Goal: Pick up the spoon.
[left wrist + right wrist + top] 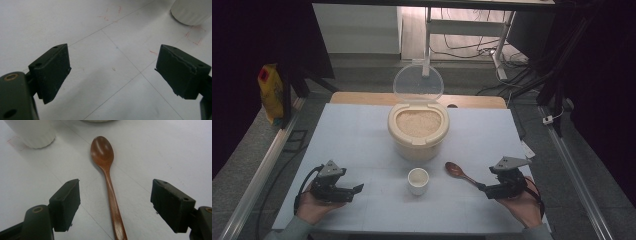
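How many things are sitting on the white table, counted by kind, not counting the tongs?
Rice container, lid open, filled with rice: 1
Small white cup: 1
Wooden spoon: 1
Total: 3

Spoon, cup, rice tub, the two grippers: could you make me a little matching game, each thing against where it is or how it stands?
Things:
1. spoon
2. cup
3. rice tub
4. left gripper

States:
A. lid up, full of rice
B. open over bare table
C. lying between the jaws of the open right gripper
D. white, in front of the tub

Pairs: 1-C, 2-D, 3-A, 4-B
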